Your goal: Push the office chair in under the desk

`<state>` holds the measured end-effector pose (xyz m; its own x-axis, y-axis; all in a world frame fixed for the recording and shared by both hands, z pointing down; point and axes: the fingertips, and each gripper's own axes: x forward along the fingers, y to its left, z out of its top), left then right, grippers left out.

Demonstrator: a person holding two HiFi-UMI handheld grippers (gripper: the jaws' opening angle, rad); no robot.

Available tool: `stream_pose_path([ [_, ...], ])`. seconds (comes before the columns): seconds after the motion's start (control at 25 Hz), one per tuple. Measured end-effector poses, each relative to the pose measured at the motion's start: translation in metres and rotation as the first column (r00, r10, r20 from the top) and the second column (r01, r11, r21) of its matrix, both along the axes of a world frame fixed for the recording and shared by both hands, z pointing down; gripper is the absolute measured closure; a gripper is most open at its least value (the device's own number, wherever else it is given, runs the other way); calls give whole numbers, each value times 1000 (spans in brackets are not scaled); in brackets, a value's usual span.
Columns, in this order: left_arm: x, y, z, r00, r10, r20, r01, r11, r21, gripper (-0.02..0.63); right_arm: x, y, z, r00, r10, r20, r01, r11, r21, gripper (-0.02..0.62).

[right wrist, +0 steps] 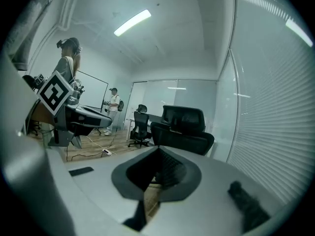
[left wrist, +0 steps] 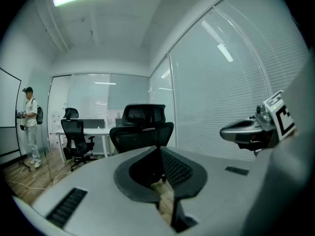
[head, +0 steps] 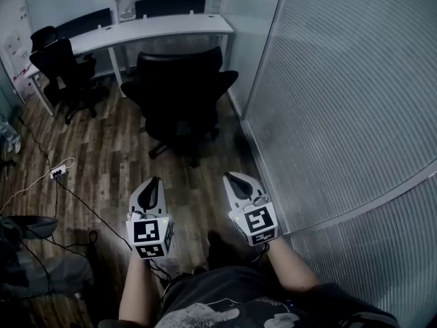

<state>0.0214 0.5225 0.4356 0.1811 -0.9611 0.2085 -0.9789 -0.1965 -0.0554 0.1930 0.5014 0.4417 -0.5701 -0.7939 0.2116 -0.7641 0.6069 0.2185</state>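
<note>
The office chair is seen standing out on the wooden floor, clear of the white surface that is set along the far side. A second chair is parked at the far left, by the surface's left end. On the near side, the left claw and right claw are held side by side, well apart from the office chair, each pressed together with nothing pinched. A ribbed glass partition is seen along the right.

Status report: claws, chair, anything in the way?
Left claw and right claw shut, empty, short of the chair. Chair out from desk, not tucked. Second chair off left; path looks open.
</note>
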Motion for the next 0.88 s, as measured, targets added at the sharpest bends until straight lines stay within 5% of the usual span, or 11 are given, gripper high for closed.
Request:
stream_pose_path([
  [0.12, 0, 4, 3, 999, 9, 54, -9, 1000, 6, 574, 1, 5, 5, 1000, 18, 1, -18, 1000, -1, 574],
  [0.32, -1, 1, 0, 999, 36, 9, -36, 999, 11, 572, 12, -5, 2, 997, 72, 40, -72, 997, 6, 574],
  [0.48, -5, -10, 9, 992, 56, 111, -55, 998, -7, 572, 16, -17, 1, 995, 97, 38, -97, 995, 11, 572],
  [0.88, -13, -91, 23, 991, 72, 115, -67, 997, -45, 572, 13, -114, 3, 993, 122, 5, -122, 991, 56, 571],
])
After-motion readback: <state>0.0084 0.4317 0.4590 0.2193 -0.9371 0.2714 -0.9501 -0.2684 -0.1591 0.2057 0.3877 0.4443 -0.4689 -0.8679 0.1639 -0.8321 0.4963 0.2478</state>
